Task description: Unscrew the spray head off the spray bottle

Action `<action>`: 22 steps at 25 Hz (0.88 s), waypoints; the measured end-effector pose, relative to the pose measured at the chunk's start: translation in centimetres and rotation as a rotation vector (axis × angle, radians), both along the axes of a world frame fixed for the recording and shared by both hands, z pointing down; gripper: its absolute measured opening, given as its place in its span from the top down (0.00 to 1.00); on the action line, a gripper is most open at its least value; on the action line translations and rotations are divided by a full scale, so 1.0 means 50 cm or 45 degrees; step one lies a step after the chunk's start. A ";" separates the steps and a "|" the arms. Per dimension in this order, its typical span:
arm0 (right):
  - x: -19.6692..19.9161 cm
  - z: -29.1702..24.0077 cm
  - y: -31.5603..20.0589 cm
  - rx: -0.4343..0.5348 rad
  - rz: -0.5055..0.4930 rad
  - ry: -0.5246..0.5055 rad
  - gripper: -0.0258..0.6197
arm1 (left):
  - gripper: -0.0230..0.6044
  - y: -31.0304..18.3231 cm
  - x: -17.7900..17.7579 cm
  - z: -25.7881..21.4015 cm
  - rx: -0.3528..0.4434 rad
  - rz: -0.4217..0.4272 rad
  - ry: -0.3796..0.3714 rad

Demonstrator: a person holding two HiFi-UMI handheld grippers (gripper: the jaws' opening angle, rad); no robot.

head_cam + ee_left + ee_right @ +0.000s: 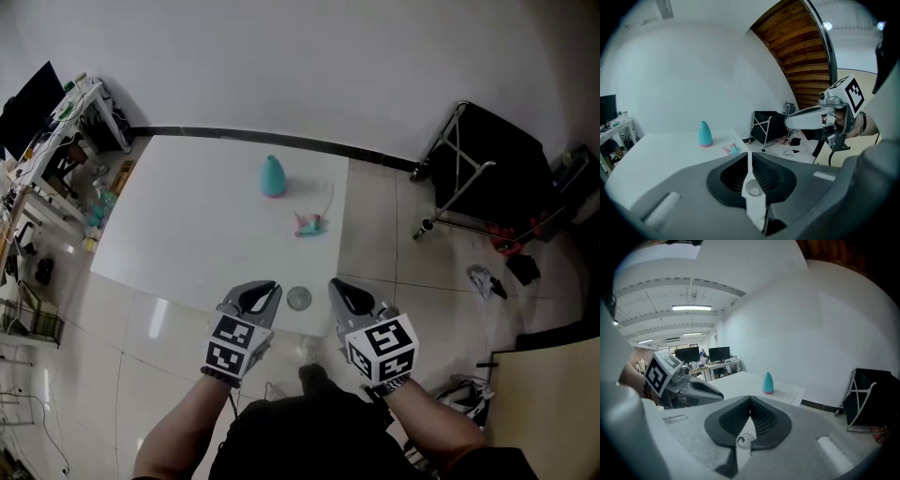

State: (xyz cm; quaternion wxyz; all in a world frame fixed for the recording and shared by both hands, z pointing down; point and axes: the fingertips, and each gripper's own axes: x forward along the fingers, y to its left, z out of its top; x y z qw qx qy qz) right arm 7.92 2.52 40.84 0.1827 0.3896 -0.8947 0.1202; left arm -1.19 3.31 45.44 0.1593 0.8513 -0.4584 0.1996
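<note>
A teal bottle body stands upright toward the far side of the white table, with no head on it. The pink and teal spray head lies on the table a little nearer and to its right. Both also show in the left gripper view, the bottle and the spray head; the right gripper view shows only the bottle. My left gripper hovers at the table's near edge, its jaws a thin slit apart and empty. Beside it, my right gripper is shut on nothing.
A small round clear disc lies at the table's near edge between the grippers. A black folding cart stands on the tiled floor at right, with clutter below it. Crowded shelves line the left.
</note>
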 end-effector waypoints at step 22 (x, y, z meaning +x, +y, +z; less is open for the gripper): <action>0.026 0.153 -0.204 -0.227 -0.195 0.046 0.97 | 0.74 -0.230 0.059 0.172 -0.247 -0.010 -0.180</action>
